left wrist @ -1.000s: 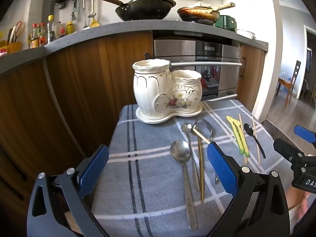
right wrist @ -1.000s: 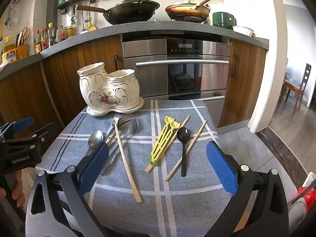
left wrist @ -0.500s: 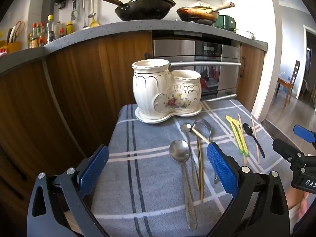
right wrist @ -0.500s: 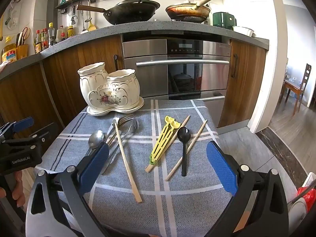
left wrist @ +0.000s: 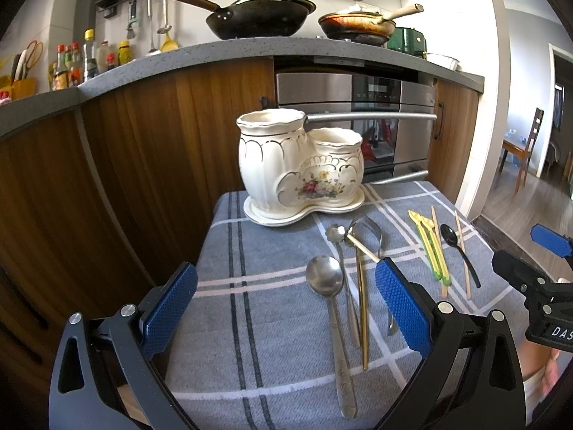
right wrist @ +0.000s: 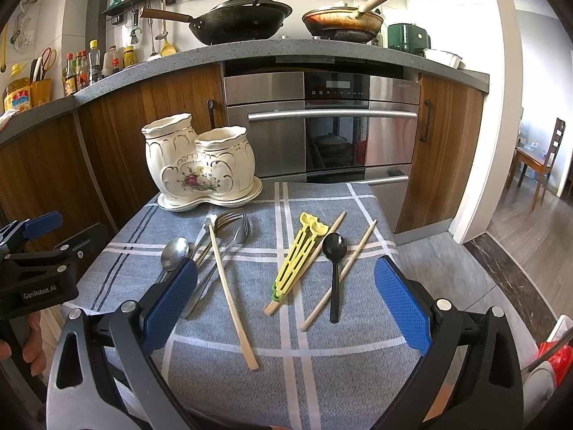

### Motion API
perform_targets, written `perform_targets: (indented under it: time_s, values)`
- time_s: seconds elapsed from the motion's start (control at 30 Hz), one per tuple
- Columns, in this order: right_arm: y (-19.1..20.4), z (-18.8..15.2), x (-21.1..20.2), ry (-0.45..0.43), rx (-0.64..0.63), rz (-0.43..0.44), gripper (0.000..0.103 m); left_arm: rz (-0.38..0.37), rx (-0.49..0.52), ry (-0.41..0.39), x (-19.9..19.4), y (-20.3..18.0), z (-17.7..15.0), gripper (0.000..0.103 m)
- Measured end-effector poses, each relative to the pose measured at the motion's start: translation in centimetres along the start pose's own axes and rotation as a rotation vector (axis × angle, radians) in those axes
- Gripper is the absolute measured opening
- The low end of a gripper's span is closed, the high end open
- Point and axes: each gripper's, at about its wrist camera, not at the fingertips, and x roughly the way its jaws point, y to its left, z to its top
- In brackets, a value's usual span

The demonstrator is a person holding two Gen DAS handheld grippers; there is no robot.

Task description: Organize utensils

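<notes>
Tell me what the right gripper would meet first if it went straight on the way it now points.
Probably the yellow utensil and black spoon lying on the cloth between the open fingers of the right gripper; depth is uncertain, and the ceramic holder sits off to the left.

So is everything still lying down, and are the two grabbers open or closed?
Left gripper: open, holding nothing.
Right gripper: open, holding nothing.
Holder: upright; nothing sticks out of either cup.
Silver spoon: flat on the cloth.
Forks: flat, overlapping.
Black spoon: flat, bowl up.
Yellow chopsticks: flat, side by side.
</notes>
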Motion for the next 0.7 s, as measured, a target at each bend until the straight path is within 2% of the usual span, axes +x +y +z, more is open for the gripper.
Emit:
perform_targets:
  time_s: [0.7]
  values:
    - [0.15, 0.17, 0.28, 0.007, -0.002, -0.001, 0.097, 0.002, -0.003, 0.005, -0.16, -0.05, -0.06, 0.099]
